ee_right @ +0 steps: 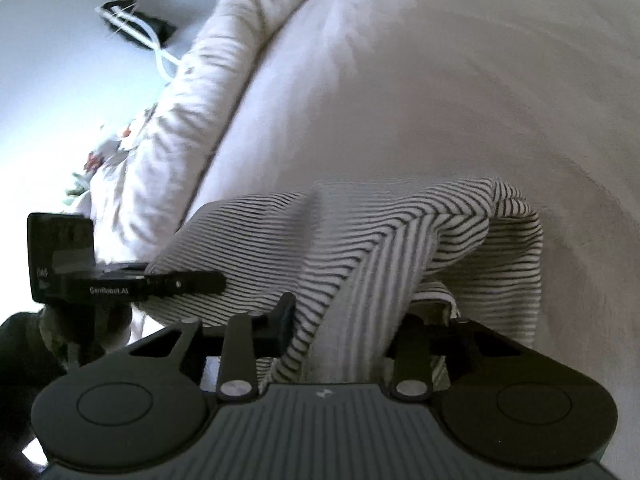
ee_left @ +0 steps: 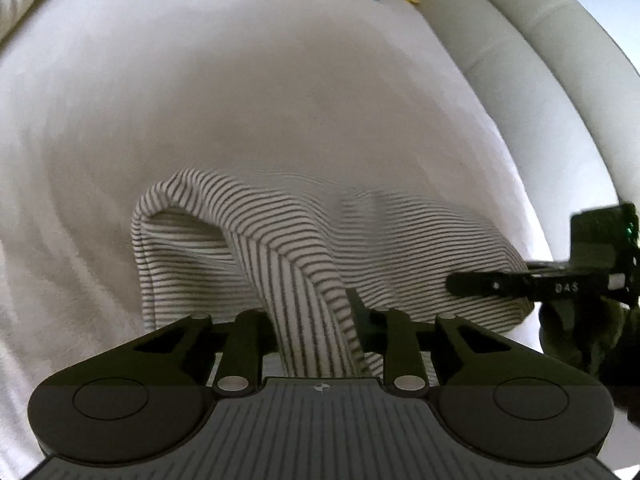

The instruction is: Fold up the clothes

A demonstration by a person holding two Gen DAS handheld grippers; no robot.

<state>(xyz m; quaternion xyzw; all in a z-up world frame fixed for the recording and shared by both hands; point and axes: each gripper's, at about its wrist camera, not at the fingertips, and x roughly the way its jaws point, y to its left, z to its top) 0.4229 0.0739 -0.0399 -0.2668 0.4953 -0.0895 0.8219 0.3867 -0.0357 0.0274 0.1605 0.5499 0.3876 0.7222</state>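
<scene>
Left wrist view: cream-and-grey striped knit garment [ee_left: 256,248] lies lower centre on a white fuzzy bed cover [ee_left: 200,80]. A ridge of it runs down into the left gripper [ee_left: 316,320], whose fingers are clamped on that fold. The right gripper [ee_left: 520,284] enters at the right edge, level with the cloth's far side. Right wrist view: the same striped fabric sits lower centre, a fold pinched between the right gripper's fingers. Garment's long axis runs between the two claws, each holding one end, so the fold likely swings forward, away from both.
</scene>
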